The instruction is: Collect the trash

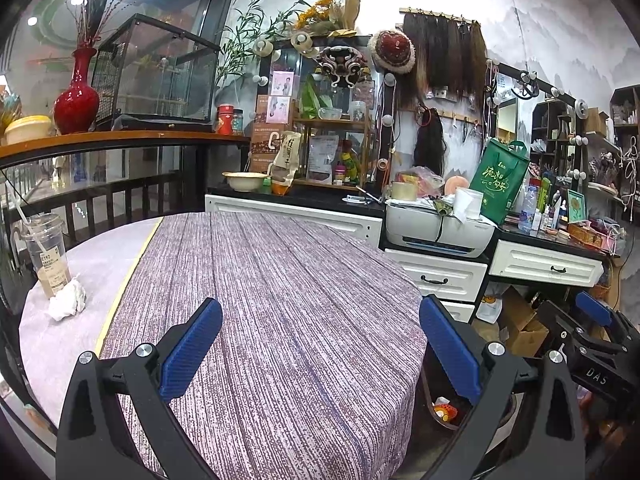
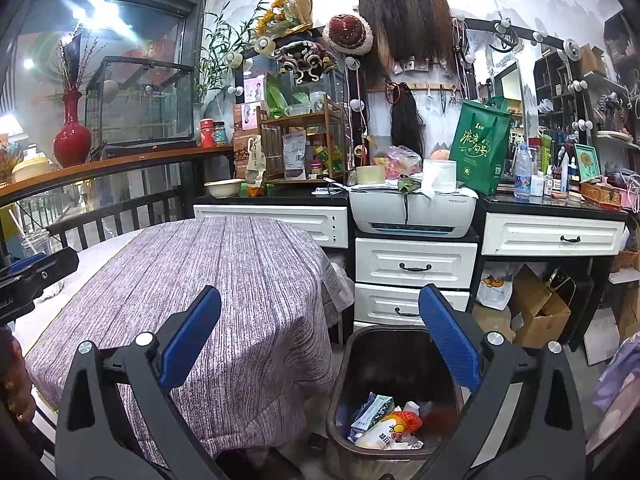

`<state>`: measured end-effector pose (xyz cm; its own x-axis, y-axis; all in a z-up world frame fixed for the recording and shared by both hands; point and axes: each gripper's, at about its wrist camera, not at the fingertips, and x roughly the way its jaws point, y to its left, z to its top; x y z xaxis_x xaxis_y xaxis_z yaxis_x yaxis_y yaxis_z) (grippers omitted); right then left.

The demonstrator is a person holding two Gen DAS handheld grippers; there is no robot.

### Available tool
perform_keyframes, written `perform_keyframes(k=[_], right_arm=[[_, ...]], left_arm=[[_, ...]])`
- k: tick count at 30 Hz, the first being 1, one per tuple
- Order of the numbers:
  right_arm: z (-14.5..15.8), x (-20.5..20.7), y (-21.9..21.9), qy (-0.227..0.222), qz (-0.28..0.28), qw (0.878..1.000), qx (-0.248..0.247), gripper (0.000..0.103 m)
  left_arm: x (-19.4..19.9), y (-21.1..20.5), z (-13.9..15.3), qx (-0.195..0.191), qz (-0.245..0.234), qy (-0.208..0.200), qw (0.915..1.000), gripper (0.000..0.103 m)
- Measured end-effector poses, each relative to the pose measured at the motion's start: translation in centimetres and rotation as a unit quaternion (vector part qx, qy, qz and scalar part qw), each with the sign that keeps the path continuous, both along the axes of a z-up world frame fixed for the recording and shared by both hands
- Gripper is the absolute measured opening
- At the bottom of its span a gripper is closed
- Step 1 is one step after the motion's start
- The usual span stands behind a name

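My left gripper [image 1: 320,340] is open and empty above the purple striped tablecloth [image 1: 280,300]. A plastic drink cup with a straw [image 1: 44,252] and a crumpled white tissue [image 1: 68,300] sit at the table's far left. My right gripper [image 2: 320,340] is open and empty over the table's right edge. Below it stands a dark trash bin [image 2: 394,364] holding a carton, a red net and other wrappers. The right gripper also shows in the left wrist view [image 1: 592,344]. The cup shows faintly in the right wrist view [image 2: 34,242].
White drawers [image 2: 416,264] with a printer [image 2: 412,210] stand behind the table. A green bag [image 2: 480,152] and bottles crowd the black counter. Cardboard boxes [image 2: 540,312] lie on the floor to the bin's right. A railing [image 1: 100,200] with a red vase [image 1: 78,92] runs on the left.
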<state>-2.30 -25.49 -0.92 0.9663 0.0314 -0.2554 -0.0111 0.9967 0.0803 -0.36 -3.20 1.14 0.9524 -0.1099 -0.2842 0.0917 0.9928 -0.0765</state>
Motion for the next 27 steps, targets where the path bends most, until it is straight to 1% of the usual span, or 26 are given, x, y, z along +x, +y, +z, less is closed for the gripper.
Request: perform_keyframes(k=[23,27], right_arm=[[-0.28,0.18,-0.02,0.003,-0.001,1.000,0.002,0.097],[-0.27,0.17,0.00,0.003,0.000,1.000,0.002,0.097]], left_arm=[[0.07,0.07,-0.01,-0.003,-0.002,0.004,1.0000,0.098],[0.17,-0.02,-0.28,0.000,-0.002,0.010,1.0000,0.098]])
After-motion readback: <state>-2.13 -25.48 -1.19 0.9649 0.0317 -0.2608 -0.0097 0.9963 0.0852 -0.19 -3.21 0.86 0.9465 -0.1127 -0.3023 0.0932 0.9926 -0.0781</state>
